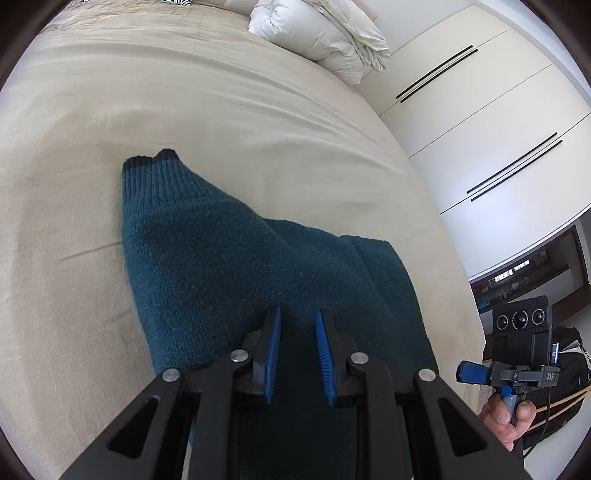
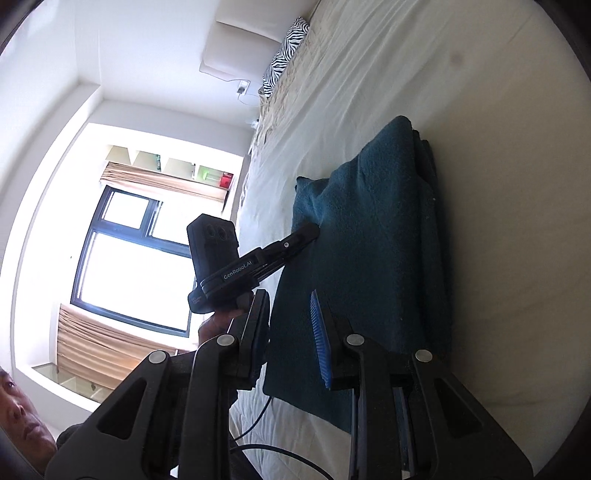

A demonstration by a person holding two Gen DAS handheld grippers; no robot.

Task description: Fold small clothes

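A teal knitted sweater (image 1: 229, 266) lies partly folded on the beige bed sheet (image 1: 184, 92), one sleeve with a dark cuff (image 1: 151, 158) stretched toward the far left. My left gripper (image 1: 297, 325) hovers just over the sweater's near part, jaws open and empty. In the right wrist view the sweater (image 2: 369, 229) lies as a folded stack, and the left gripper (image 2: 308, 230) touches its edge. My right gripper (image 2: 291, 314) is open and empty, held over the sweater's near edge. It also shows in the left wrist view (image 1: 469, 371), off the bed's right edge.
A white duvet (image 1: 317, 33) is bundled at the far end of the bed. White wardrobe doors (image 1: 480, 110) stand to the right. A zebra-print pillow (image 2: 286, 51) lies at the head of the bed. A window (image 2: 136, 258) and the person's face (image 2: 18, 417) show at left.
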